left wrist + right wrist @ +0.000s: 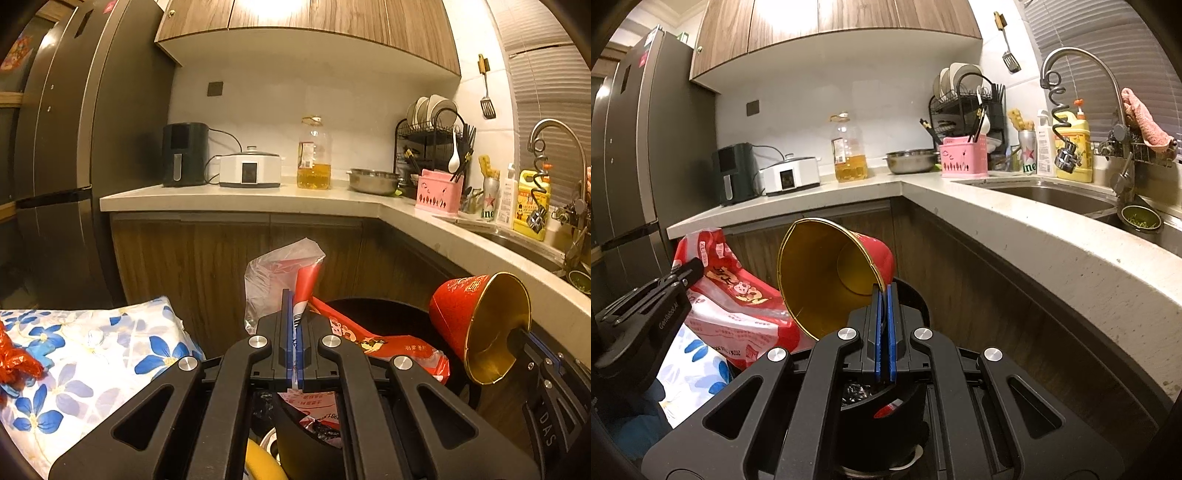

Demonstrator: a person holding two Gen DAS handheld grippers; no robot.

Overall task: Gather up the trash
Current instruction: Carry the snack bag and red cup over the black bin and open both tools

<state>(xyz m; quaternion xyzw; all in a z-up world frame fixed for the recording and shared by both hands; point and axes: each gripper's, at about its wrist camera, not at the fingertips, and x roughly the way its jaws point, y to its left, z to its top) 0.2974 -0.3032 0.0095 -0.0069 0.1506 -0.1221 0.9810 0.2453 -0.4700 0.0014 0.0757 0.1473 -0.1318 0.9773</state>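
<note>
A: Panel 1, left wrist view. What is the left gripper (294, 321) holding?

B: Its 2 jaws are pressing together on the thin edge of a red and clear plastic bag (284, 273). The bag is rising above the jaw tips and trailing off to their right, over the black bin (391, 317) that is sitting just beyond and below them.

A: Panel 2, right wrist view. And the right gripper (885, 314)?

B: Its 2 jaws are clamping the rim of a red paper cup (827, 273) with a gold lining. The cup is tilting, mouth toward the camera, up and left of the jaw tips. The bin (912, 295) is lying directly under them.

A: How far along is the collecting?

B: Judging from both panels, 2 pieces of trash are gripped and hanging over the bin, but neither is being released yet. Some wrappers are already showing inside the bin. Dropping both pieces is what remains. A red crumpled scrap (16, 354) is lying on the flowered cloth (96, 354), far left of the left jaws, and may need collecting too.
</note>
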